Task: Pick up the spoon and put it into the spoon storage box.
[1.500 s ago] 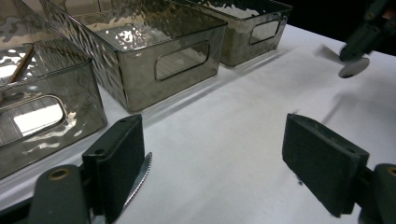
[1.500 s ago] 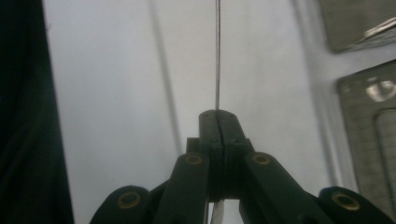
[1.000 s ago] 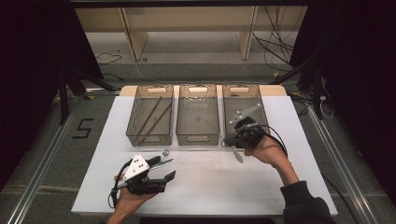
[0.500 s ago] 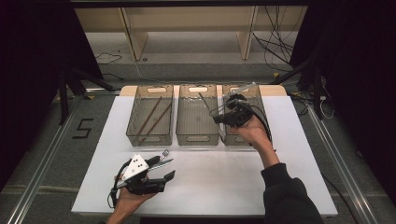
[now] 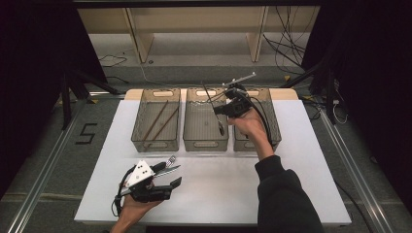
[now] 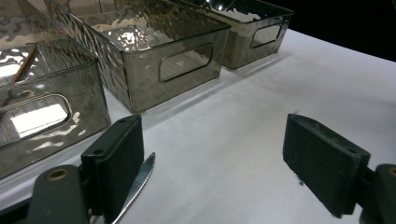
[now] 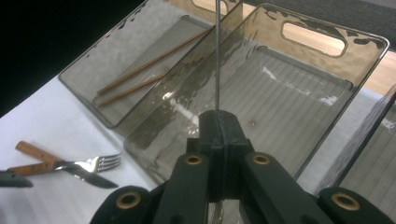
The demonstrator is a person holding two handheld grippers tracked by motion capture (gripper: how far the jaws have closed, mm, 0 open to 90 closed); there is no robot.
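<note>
My right gripper [image 5: 218,111] hovers above the middle bin [image 5: 205,143] and the right bin [image 5: 274,131], shut on a metal spoon [image 5: 221,127]. The spoon's bowl hangs over the middle bin. In the right gripper view the thin handle [image 7: 217,60] rises straight out of the closed jaws [image 7: 219,126]. My left gripper [image 5: 171,174] rests low at the table's front left, jaws wide open [image 6: 215,158] and nothing between them. A knife [image 5: 169,170] and a fork [image 5: 170,159] with wooden handles lie right by it, and the knife's blade [image 6: 137,186] lies beside one jaw.
Three smoky clear bins stand in a row at the back of the white table [image 5: 301,160]. The left bin [image 5: 156,141] holds two wooden chopsticks [image 5: 160,121]. Shelving and cables lie beyond the table's far edge.
My right hand rose from the front of the right bin and moved left and farther back over the bins, carrying the spoon. The left gripper stayed put.
</note>
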